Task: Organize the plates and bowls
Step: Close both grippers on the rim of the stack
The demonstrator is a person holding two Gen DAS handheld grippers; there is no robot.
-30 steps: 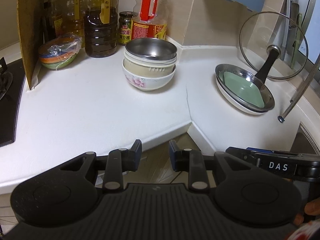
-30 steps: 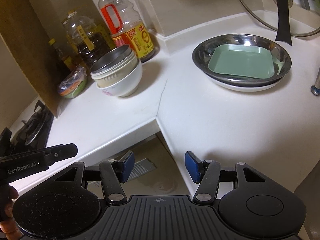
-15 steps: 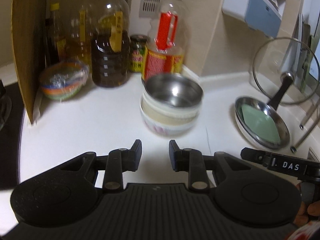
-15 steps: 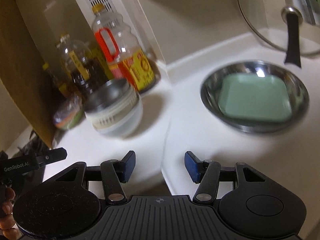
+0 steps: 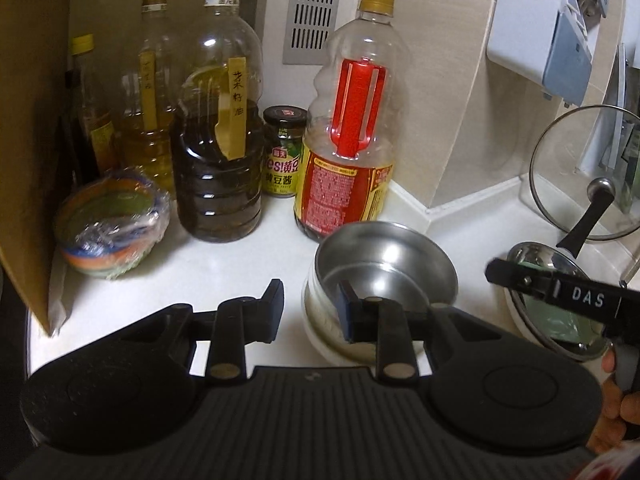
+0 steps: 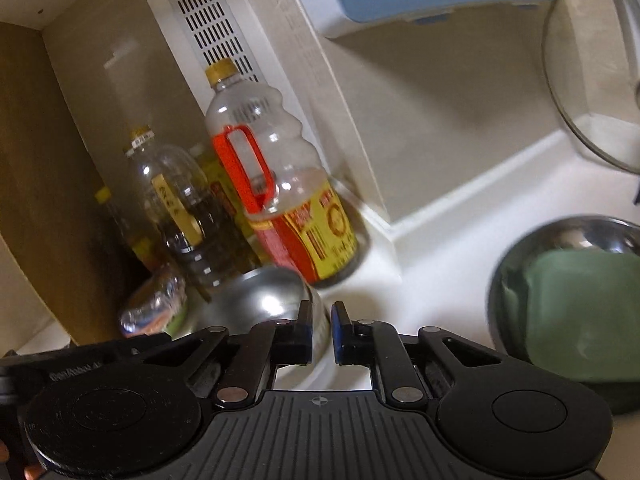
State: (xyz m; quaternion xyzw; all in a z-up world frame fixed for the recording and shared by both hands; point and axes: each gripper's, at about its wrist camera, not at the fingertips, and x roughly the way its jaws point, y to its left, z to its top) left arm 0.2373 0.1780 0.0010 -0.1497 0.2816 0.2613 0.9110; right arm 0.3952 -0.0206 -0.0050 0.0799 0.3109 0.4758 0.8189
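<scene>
step: grabbing steel bowl (image 5: 384,264) atop bowl stack on counter (image 5: 240,256) | right claw (image 6: 321,330) closing on its rim | left claw (image 5: 308,312) part-open, empty, straddling near rim | next: firm grip, lift straight

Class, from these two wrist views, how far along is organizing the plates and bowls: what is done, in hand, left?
Done: the bowls sit nested, steel bowl on top; the green plate lies in the steel dish. In hand: the right gripper is closing its jaws, the steel bowl's rim showing between them, grip unsure; the left gripper is open, empty. Left: probably lifting that bowl and placing it.
</scene>
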